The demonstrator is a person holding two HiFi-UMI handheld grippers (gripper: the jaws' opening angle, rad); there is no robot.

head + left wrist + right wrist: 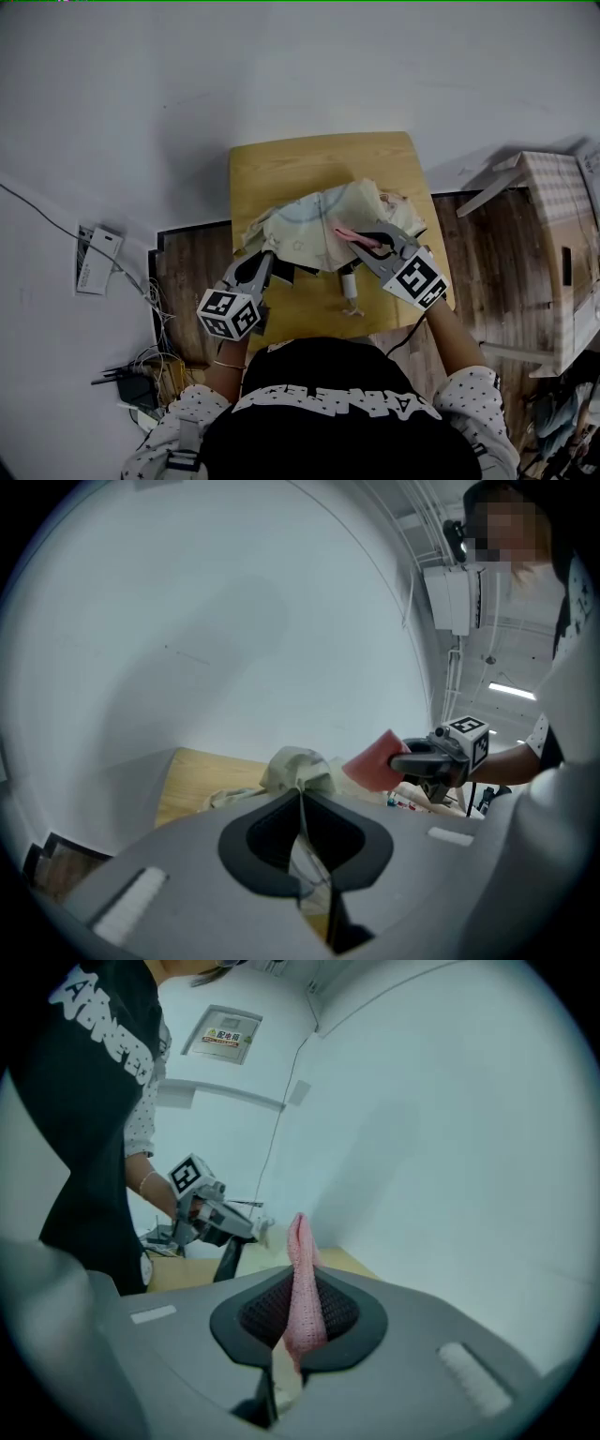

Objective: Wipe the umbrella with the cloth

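A cream patterned folded umbrella (pixel 328 230) lies crumpled across the wooden table (pixel 281 159), its handle (pixel 350 284) pointing toward me. My left gripper (pixel 265 265) is shut on the umbrella's near left edge, and its fabric (pixel 298 771) runs between the jaws in the left gripper view. A pink cloth (pixel 354 236) is pinched in my right gripper (pixel 367 242), which hovers above the umbrella's right half. In the right gripper view the cloth (pixel 302 1283) stands up between the shut jaws. The left gripper view shows the right gripper (pixel 422 759) with the cloth (pixel 377 761) raised off the fabric.
The table stands against a white wall. To the left, cables and a white box (pixel 98 258) lie on the floor. A cardboard box (pixel 562 258) and white frame stand to the right. A power cord runs from the table's near edge.
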